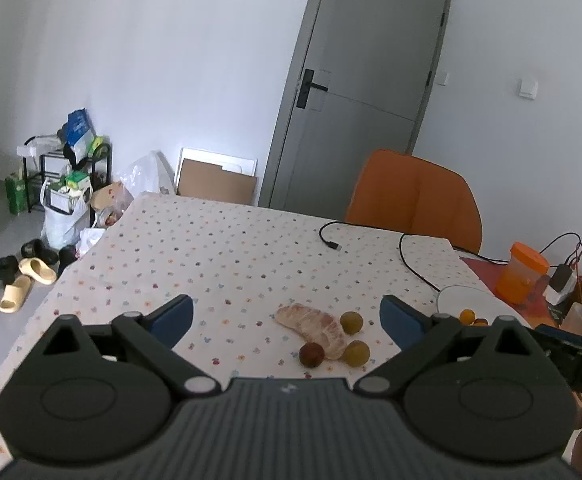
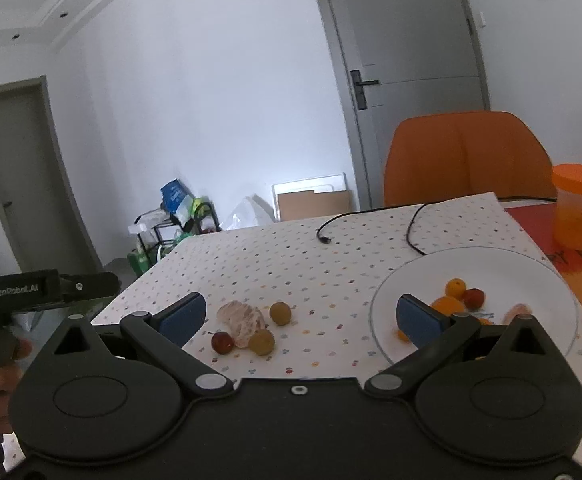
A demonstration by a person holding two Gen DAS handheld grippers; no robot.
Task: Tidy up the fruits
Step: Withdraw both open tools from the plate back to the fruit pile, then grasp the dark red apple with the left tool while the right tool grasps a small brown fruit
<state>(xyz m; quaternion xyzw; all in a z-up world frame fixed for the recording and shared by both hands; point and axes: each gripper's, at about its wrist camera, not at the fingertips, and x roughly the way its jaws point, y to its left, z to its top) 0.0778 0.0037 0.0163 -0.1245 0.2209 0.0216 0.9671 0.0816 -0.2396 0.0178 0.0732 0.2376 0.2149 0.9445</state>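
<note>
Through the left wrist camera we see our left claw (image 1: pixel 287 314) with its blue-padded fingers (image 1: pixel 173 316) spread wide apart and nothing between them, held above the dotted tabletop (image 1: pixel 211 248). Between the fingers, down on the cloth, lies a peeled citrus segment (image 1: pixel 315 327). A dark red fruit (image 1: pixel 311 355) sits at its near end, touching it or just beside it; one yellow-green fruit (image 1: pixel 351 322) sits beside its far side and a second yellow-green fruit (image 1: pixel 357 353) at its near tip. To the right, partly hidden behind the right finger, we see a white plate (image 1: pixel 465 296) with small orange fruits (image 1: pixel 468 315) on it. A black cable (image 1: pixel 407 256) runs across the far part of the tabletop, an orange-lidded jar (image 1: pixel 522 274) stands at the right, and an orange chair (image 1: pixel 415 196) is behind the tabletop

Through the right wrist camera our right claw (image 2: pixel 301 318) is likewise wide apart and empty. The same loose fruits lie between its fingers, nearer the left one: the segment (image 2: pixel 242 320), the red fruit (image 2: pixel 222 342) and two yellow-green ones (image 2: pixel 280 313) (image 2: pixel 261 342). Its right finger (image 2: pixel 421 320) overlaps the plate (image 2: pixel 531 276), where orange fruits (image 2: pixel 455 288) and a red one (image 2: pixel 474 297) sit close together. At the left edge a hand (image 2: pixel 1 380) grips the left claw's handle
</note>
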